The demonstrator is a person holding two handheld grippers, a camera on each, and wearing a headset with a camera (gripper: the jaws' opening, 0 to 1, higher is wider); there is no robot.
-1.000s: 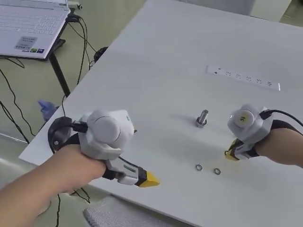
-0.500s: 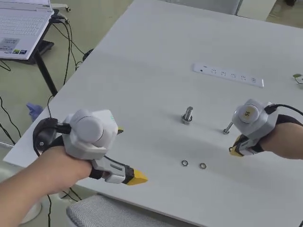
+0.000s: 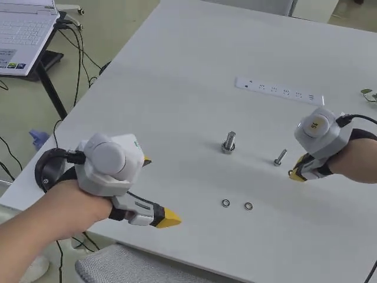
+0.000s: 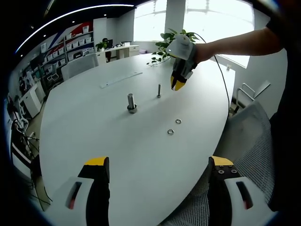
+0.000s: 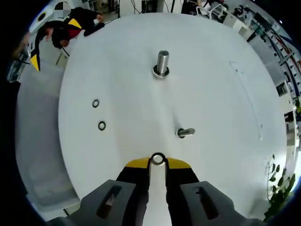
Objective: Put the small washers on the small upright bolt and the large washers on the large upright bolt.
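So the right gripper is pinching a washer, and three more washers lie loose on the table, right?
No: two washers lie loose on the table, not three, as the head view shows. The right gripper is pinching a washer.

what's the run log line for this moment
left gripper open | right gripper shut on washer, near small bolt | loose washers on table | large bolt upright
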